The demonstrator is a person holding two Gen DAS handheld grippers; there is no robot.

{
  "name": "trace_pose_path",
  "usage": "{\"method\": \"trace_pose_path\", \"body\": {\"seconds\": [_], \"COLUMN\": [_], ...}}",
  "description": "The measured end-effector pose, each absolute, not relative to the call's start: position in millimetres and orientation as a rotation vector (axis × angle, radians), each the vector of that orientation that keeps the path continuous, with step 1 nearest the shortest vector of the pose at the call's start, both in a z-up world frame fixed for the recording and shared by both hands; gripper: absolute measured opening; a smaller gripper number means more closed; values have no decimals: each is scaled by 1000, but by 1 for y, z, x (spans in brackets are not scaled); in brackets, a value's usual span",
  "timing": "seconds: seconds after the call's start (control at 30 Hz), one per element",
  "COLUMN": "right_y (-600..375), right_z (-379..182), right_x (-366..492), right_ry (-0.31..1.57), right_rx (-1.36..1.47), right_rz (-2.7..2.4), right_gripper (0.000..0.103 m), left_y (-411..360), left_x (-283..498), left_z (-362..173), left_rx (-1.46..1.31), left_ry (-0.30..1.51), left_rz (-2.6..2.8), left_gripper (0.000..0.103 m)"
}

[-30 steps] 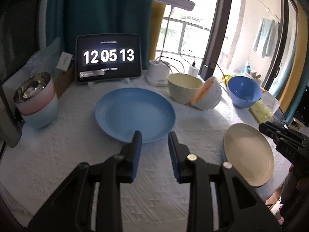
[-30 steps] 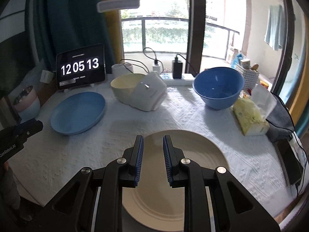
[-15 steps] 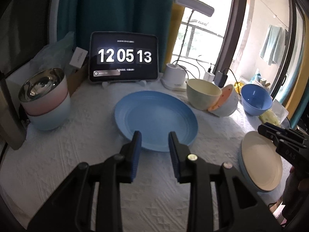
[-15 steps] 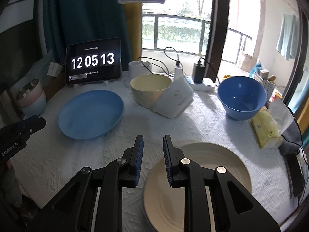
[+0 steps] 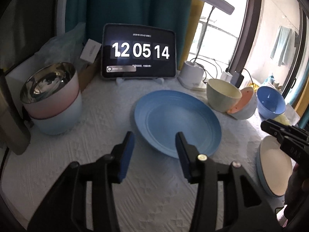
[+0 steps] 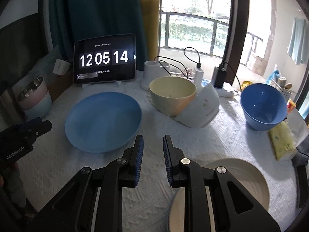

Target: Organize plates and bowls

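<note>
A blue plate (image 5: 177,123) lies flat in the middle of the white table; it also shows in the right wrist view (image 6: 103,120). My left gripper (image 5: 154,145) is open and empty, its jaws spread just above the plate's near rim. A cream plate (image 6: 245,176) lies at the near right, also in the left wrist view (image 5: 274,166). My right gripper (image 6: 153,145) is open a little and empty, over bare cloth between the two plates. A cream bowl (image 6: 172,96), a tipped white bowl (image 6: 202,110) and a blue bowl (image 6: 263,106) stand behind.
A stack of a steel-lined pink bowl on a pale blue one (image 5: 52,100) stands at the far left. A tablet clock (image 5: 139,53), a lamp base (image 5: 193,75) and chargers with cables (image 6: 219,76) line the back. A yellow packet (image 6: 282,143) lies at the right edge.
My left gripper has opened wider and moved closer to the blue plate. My right gripper has moved left, off the cream plate, toward the middle of the table.
</note>
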State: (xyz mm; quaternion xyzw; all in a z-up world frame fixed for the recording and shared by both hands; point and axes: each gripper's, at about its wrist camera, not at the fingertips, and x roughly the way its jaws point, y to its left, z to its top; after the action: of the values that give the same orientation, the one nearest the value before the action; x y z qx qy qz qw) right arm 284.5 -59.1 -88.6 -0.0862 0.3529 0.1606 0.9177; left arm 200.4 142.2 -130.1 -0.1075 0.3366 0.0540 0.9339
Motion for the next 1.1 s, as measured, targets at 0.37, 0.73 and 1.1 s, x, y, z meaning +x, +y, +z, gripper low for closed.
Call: {"method": "trace_pose_path", "body": {"seconds": [0.37, 0.73, 1.1], "right_y": [-42, -24, -2], "right_z": [-95, -109, -131], "right_x": [316, 342, 363], "right_ry": [739, 783, 898], "right_rx": [-164, -157, -159], "right_rz": [361, 389, 414], "right_gripper": [23, 23, 24], "left_y": [156, 166, 173], "left_x": [234, 265, 284], "left_z": [-139, -158, -179], "left_rx": [-209, -219, -238], "left_ry": [734, 781, 845], "left_rz": [137, 151, 162], "left_gripper": [46, 46, 46]}}
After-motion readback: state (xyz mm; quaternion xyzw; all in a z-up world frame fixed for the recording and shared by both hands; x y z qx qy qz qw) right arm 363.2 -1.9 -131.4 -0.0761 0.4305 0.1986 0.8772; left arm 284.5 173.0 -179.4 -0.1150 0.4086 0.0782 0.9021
